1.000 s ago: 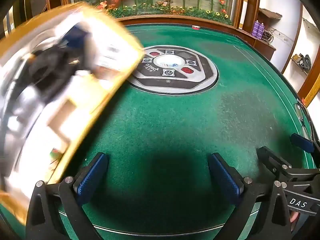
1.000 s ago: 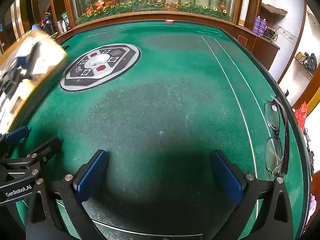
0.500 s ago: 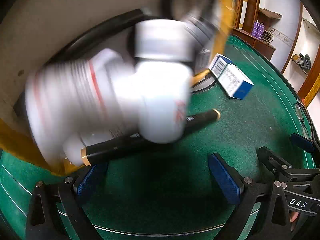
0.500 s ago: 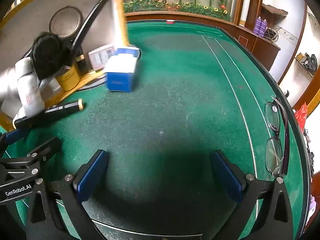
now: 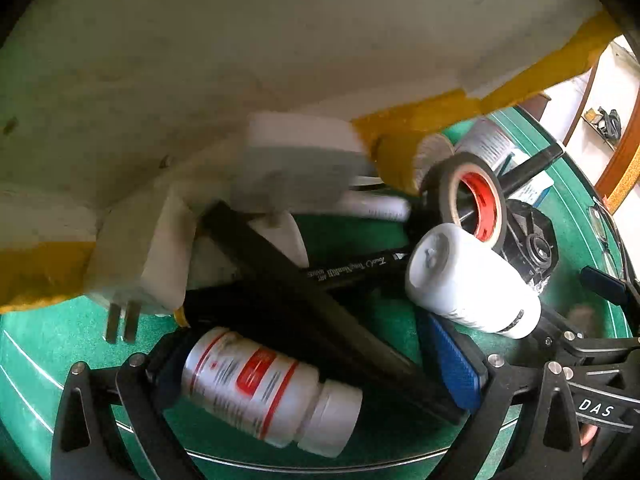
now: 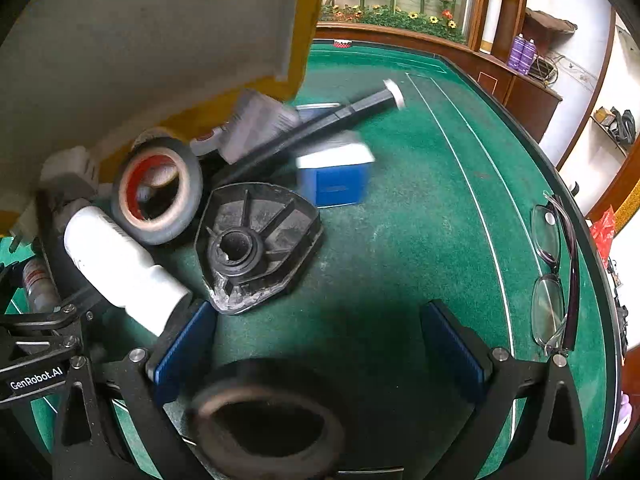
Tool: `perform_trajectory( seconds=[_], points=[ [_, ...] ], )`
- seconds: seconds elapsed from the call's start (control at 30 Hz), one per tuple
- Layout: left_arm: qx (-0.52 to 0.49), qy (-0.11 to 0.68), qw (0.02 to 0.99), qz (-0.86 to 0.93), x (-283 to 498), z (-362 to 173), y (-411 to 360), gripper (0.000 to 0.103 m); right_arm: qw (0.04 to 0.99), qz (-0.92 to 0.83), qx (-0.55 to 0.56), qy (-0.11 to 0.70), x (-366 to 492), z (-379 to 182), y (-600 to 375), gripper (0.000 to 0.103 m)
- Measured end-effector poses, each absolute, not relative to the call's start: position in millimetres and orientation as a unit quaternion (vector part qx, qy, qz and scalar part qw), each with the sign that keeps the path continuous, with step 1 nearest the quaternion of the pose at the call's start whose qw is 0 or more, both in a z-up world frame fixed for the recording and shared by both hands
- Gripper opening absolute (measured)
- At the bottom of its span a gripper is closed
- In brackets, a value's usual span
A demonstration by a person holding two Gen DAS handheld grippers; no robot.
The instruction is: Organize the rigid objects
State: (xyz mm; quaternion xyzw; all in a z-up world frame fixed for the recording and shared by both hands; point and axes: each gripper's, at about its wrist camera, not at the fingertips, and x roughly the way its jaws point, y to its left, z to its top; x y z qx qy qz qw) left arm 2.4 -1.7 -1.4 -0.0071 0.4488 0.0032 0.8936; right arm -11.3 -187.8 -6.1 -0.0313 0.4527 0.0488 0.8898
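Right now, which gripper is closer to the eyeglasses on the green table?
Right. The right gripper is open beside the eyeglasses, which lie just past its outer finger. The left gripper sits farther off, with the eyeglasses beyond the right gripper.

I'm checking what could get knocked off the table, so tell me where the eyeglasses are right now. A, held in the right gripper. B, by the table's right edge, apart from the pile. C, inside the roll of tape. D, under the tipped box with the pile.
B: the eyeglasses lie folded on the green felt near the table's right rim, well apart from the spilled pile.
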Motion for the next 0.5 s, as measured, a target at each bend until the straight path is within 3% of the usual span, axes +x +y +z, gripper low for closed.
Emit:
perform_trajectory(
  seconds=[0.5],
  points=[
    [-0.008, 0.449, 0.893, 0.002, 5, -3, 8, 0.103, 0.890, 0.048, -0.031, 0.453, -12, -6, -188, 0.103]
  ],
)
